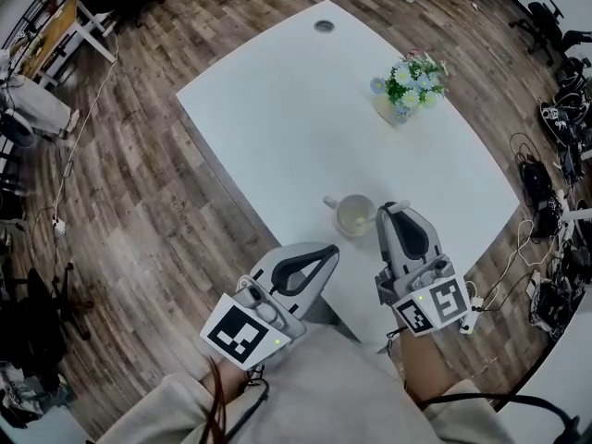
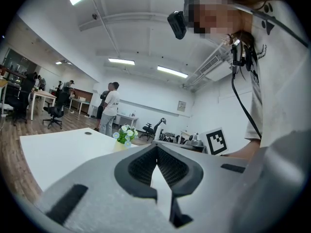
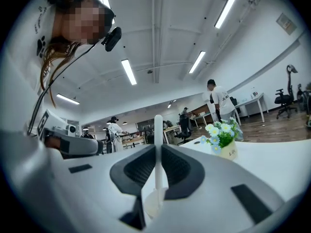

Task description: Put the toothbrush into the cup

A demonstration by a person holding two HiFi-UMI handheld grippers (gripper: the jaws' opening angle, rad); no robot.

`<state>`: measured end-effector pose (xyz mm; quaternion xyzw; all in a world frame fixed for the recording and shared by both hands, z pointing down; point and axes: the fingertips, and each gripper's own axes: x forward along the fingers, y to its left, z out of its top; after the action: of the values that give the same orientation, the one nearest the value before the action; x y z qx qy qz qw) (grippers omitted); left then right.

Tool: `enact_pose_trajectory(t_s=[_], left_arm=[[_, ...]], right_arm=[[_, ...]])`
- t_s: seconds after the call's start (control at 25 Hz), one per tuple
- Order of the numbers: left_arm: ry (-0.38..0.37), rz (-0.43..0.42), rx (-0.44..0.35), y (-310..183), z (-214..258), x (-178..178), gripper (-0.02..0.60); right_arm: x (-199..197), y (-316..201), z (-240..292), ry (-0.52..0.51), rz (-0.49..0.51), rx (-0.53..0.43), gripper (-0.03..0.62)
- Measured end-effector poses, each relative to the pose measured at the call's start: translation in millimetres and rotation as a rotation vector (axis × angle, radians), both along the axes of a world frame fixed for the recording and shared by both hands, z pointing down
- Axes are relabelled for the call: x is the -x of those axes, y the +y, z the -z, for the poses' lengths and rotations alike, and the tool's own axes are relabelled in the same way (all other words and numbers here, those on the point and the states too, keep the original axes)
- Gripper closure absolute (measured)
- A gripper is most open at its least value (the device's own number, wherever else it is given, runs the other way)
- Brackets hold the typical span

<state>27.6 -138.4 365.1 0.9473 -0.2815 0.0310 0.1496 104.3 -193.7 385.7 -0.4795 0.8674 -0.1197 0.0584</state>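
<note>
A pale cup (image 1: pixel 354 215) with its handle to the left stands on the white table (image 1: pixel 277 109) near the front edge. My right gripper (image 1: pixel 392 210) hovers just right of the cup, shut on a white toothbrush (image 3: pixel 158 130) that stands upright between the jaws. In the right gripper view the cup's rim (image 3: pixel 151 204) shows low between the jaws of my right gripper (image 3: pixel 158 148). My left gripper (image 1: pixel 326 251) hangs off the table's front-left edge, shut with nothing in it; its tips meet in the left gripper view (image 2: pixel 156 149).
A small pot of flowers (image 1: pixel 407 86) sits at the table's far right. A round cable hole (image 1: pixel 324 26) is at the far end. Cables and gear (image 1: pixel 555 202) lie on the wood floor to the right. People stand far off in the room (image 2: pixel 111 106).
</note>
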Motion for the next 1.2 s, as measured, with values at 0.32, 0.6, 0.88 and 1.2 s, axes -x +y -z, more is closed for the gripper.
enact_pose_trajectory(t_s=[0.32, 0.6, 0.88, 1.2], left_arm=[[0.002, 0.012, 0.004, 1.2, 0.3, 4.6, 0.574], [0.006, 0.021, 0.002, 2.8, 0.7, 7.3, 0.574], [0.017, 0.016, -0.002, 5.3, 1.0, 8.8, 0.574], [0.019, 0.013, -0.018, 6.9, 7.7, 9.3, 0.574]], right_arm=[[2.3, -5.5, -23.3, 0.009, -0.009, 0.045, 0.546], [8.0, -7.9, -35.4, 0.042, 0.000, 0.078, 0.546], [6.4, -5.9, -37.7, -0.013, -0.016, 0.102, 0.397], [-36.6, 28.8, -38.0, -0.050, -0.132, 0.161, 0.376]])
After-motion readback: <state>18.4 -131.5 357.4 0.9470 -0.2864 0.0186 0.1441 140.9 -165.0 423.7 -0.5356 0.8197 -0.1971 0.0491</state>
